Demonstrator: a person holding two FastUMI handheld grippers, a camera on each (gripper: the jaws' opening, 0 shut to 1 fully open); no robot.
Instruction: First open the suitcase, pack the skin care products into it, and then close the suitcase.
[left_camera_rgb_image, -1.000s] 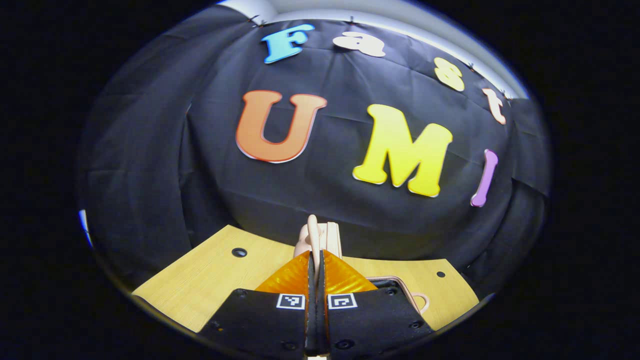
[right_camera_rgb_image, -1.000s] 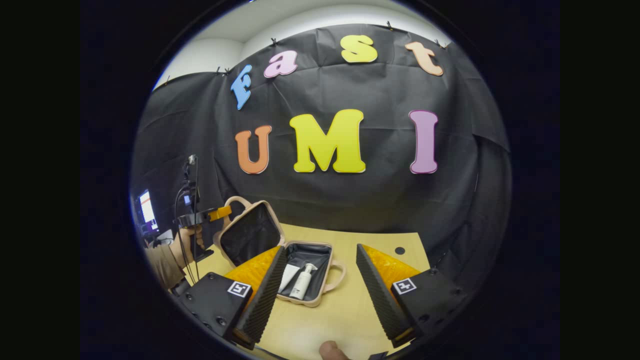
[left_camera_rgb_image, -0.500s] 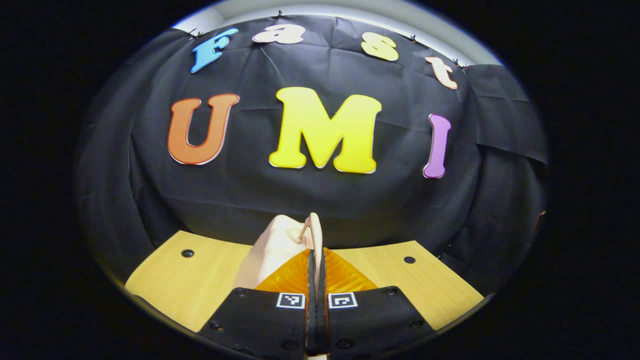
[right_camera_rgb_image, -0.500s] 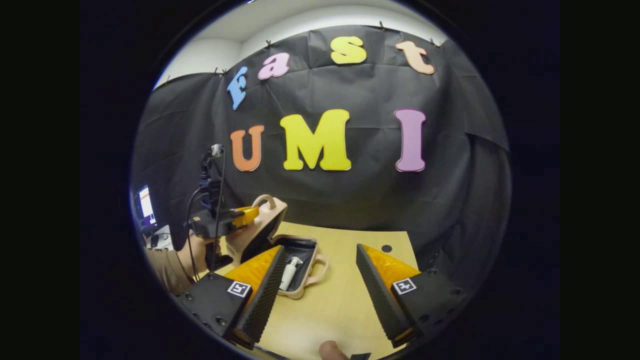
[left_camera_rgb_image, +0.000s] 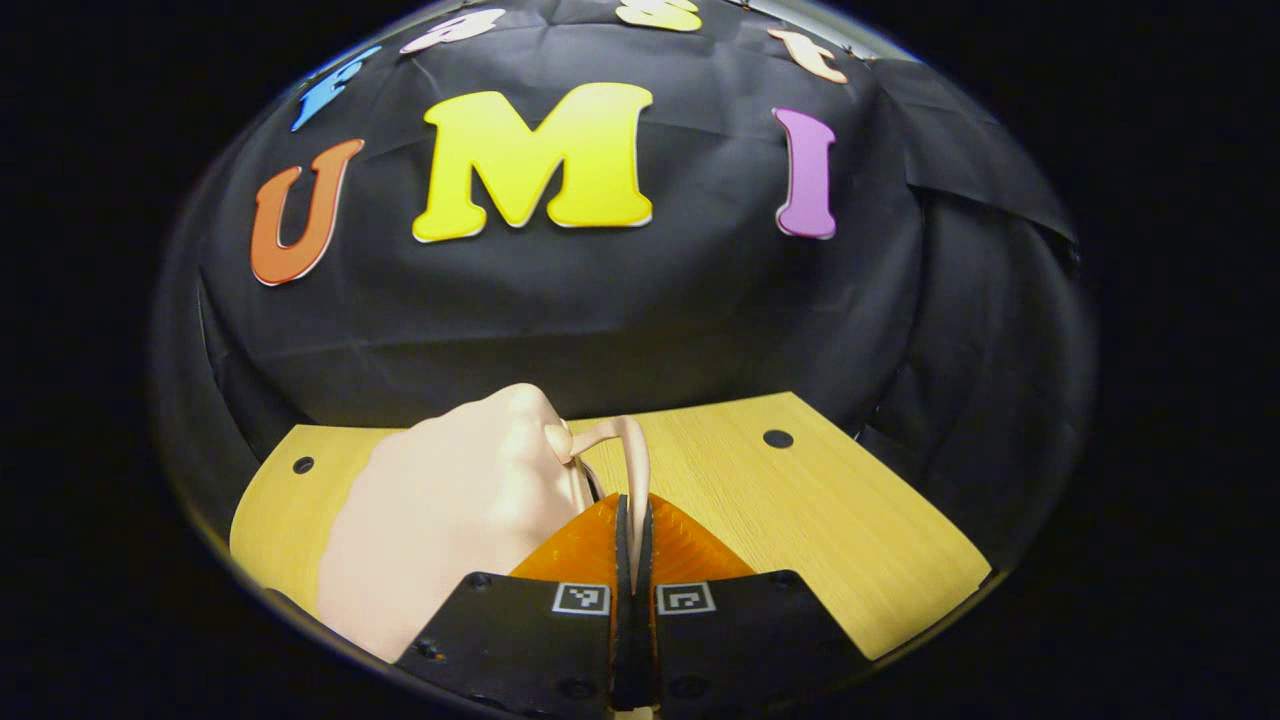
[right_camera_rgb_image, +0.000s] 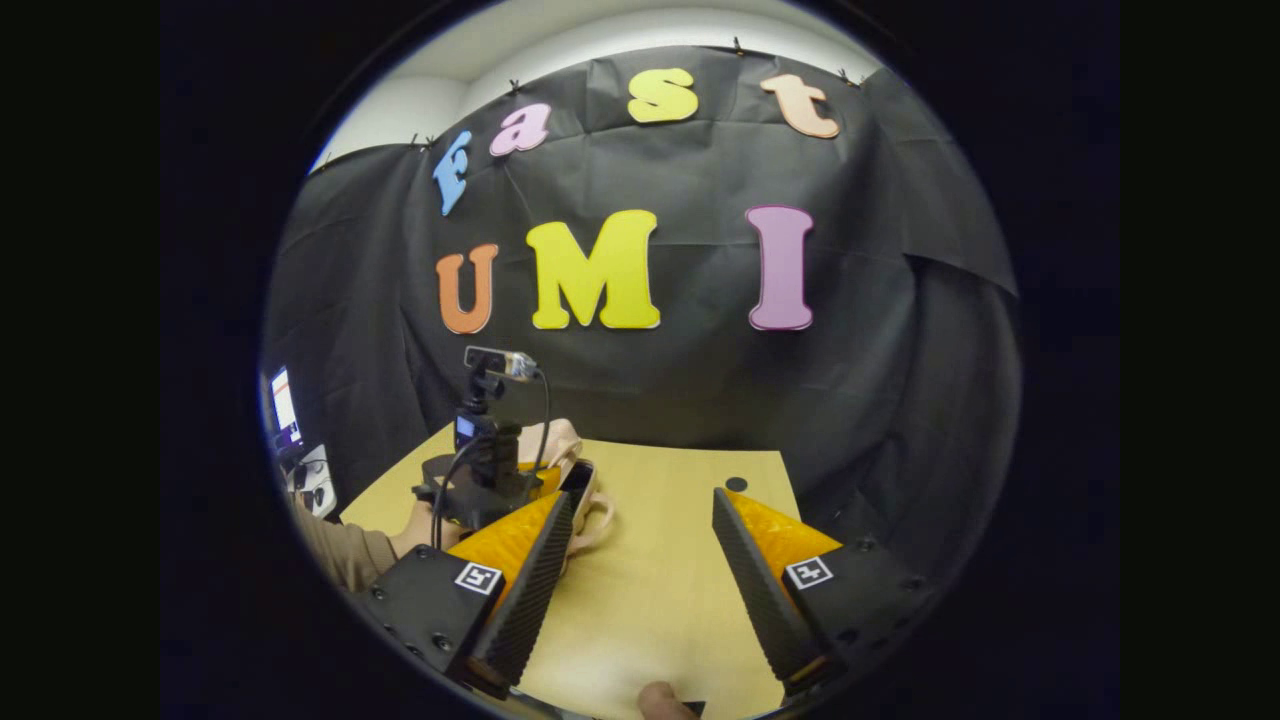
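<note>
Left tongs pinch suitcase handle; suitcase contents hidden.

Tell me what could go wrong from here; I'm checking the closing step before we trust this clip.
The left gripper pinches only the thin lid handle of the pink suitcase; the handle could slip out and the lid drop. In the right gripper view a dark gap shows at the lid's edge, so it may not seat flush. The right gripper hangs open over the wooden table, apart from the case, so a push on the lid might slide it.
</note>
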